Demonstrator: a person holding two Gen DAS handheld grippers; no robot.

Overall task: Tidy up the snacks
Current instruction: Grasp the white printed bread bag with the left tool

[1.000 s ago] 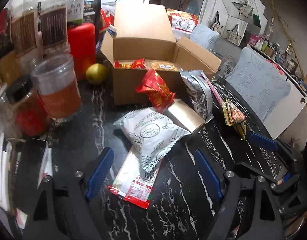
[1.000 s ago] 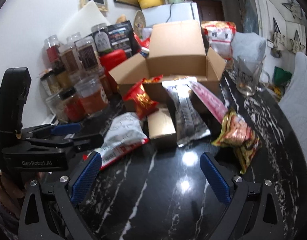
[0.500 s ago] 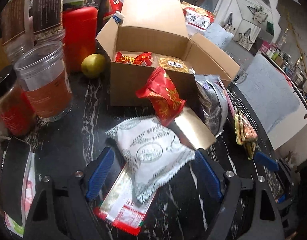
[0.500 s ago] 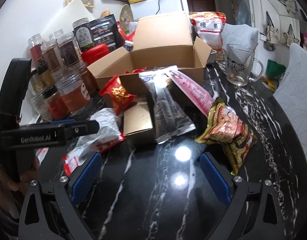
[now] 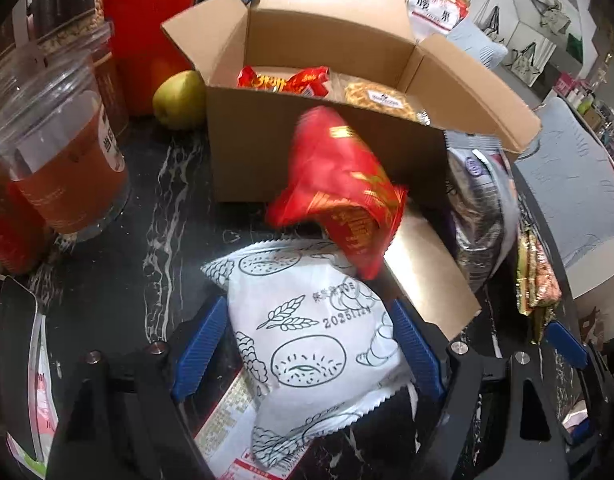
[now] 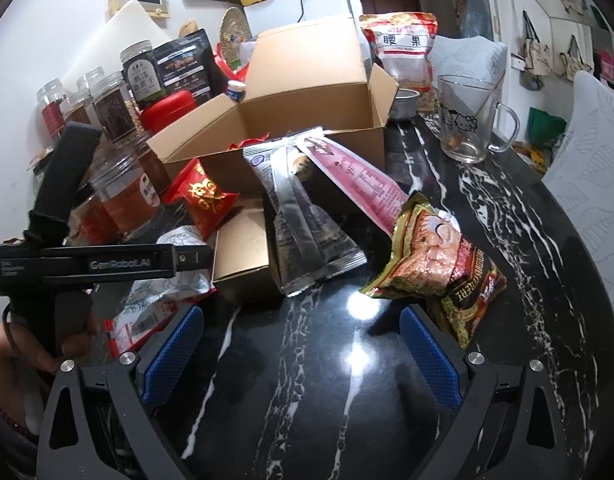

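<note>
Left tool [image 5: 307, 354] lowered over the white snack packet [image 5: 313, 344], blue pads [image 5: 201, 346] standing wide on either side of it, packet lying between them with a gap at each flank, nothing gripped. Packet printed with bread and wheat drawings, flat on the black marbled tabletop [image 5: 119, 284], its lower end overlapping a red-and-white labelled packet [image 5: 231, 432] beneath. Just beyond the tool's tips, a red foil snack bag [image 5: 339, 184] leaning against the front wall of the open cardboard box [image 5: 267, 148], its lower corner resting on the white packet's far end. Beside that, a gold carton [image 5: 431, 280] touching the packet's right side, then a silver pouch [image 5: 479, 216] propped against the box. Inside the box, a red wrapped snack [image 5: 283, 80] and a waffle-patterned packet [image 5: 381, 100]. Left of the box, a green pear-like fruit [image 5: 179, 100], a red canister [image 5: 147, 28] and a clear jar of reddish-brown contents [image 5: 63, 160] toward the tabletop's left edge. Right tool [image 6: 301, 354] hovering over bare tabletop, pads apart, empty, with a gold-and-red noodle-type bag [image 6: 439, 268] just ahead of its right pad [image 6: 427, 358]. Beyond it, a pink sachet [image 6: 355, 176] slanting from the box front down to that bag. Glass mug [image 6: 467, 120] standing well apart toward the far right edge. Person's hand [image 6: 15, 352] visible on the left tool's handle, low at the left of the right wrist view.
</note>
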